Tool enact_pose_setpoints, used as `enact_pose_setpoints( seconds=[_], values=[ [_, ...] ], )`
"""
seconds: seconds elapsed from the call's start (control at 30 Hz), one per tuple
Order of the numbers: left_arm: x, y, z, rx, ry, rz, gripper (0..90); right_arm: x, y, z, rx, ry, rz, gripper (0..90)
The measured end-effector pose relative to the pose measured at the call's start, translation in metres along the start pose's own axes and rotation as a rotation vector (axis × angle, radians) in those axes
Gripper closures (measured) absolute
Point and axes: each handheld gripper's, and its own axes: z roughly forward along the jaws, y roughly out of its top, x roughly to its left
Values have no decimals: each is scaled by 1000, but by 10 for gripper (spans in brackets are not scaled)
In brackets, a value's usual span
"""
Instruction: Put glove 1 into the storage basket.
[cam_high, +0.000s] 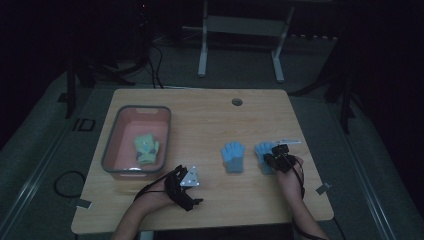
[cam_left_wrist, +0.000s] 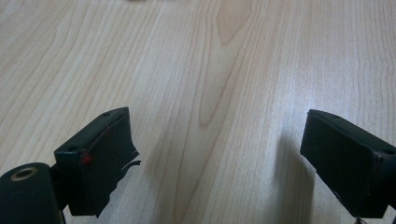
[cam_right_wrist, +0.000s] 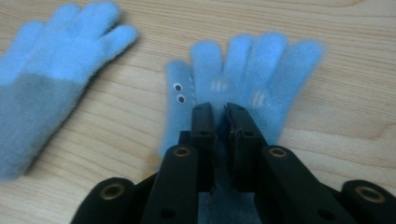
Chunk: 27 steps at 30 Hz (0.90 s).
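Note:
Two light blue gloves lie flat on the wooden table (cam_high: 210, 120). The left blue glove (cam_high: 233, 156) (cam_right_wrist: 51, 88) has a grey cuff. On the right blue glove (cam_high: 260, 149) (cam_right_wrist: 261, 70) there are small googly eyes on the thumb. My right gripper (cam_high: 276, 156) (cam_right_wrist: 219, 109) hangs just over the palm of this right glove, its jaws almost together with only a thin slit and no fabric seen between them. My left gripper (cam_high: 191, 187) (cam_left_wrist: 219, 154) rests open near the table's front edge, with bare wood between its jaws.
A pink bin with a grey rim (cam_high: 111, 135) stands at the table's left and holds a yellow-green glove (cam_high: 146, 150). A round cable hole (cam_high: 237, 102) sits near the far edge. A small white strip (cam_high: 290, 141) lies beyond the right glove. A white frame's legs (cam_high: 202, 60) stand behind the table.

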Motion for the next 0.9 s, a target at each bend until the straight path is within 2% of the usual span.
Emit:
enact_pose_setpoints(
  seconds=[0.13, 0.27, 0.4, 0.47, 0.53, 0.57, 0.7, 0.9],
  values=[
    [0, 1, 0, -4, -1, -2, 97, 1, 0, -2, -5, 4, -12, 756],
    [0, 1, 0, -2, -1, 0, 97, -1, 3, -15, -35, 10, -37, 710],
    [0, 1, 0, -2, -2, 0, 97, -8, 6, -22, -50, 39, -102, 671],
    [0, 1, 0, -3, -3, -3, 97, -12, 7, -25, -62, 85, -150, 651],
    [0, 1, 0, 0, -2, 0, 97, -17, 7, -25, -57, 92, -188, 653],
    [-1, 1, 0, 0, -2, -1, 97, -20, 7, -25, -67, 116, -206, 653],
    [0, 1, 0, -1, -3, -3, 97, -27, 4, -22, -67, 149, -260, 652],
    [0, 0, 0, -2, -3, -4, 97, -29, -1, -11, -60, 179, -287, 628]
  ],
)
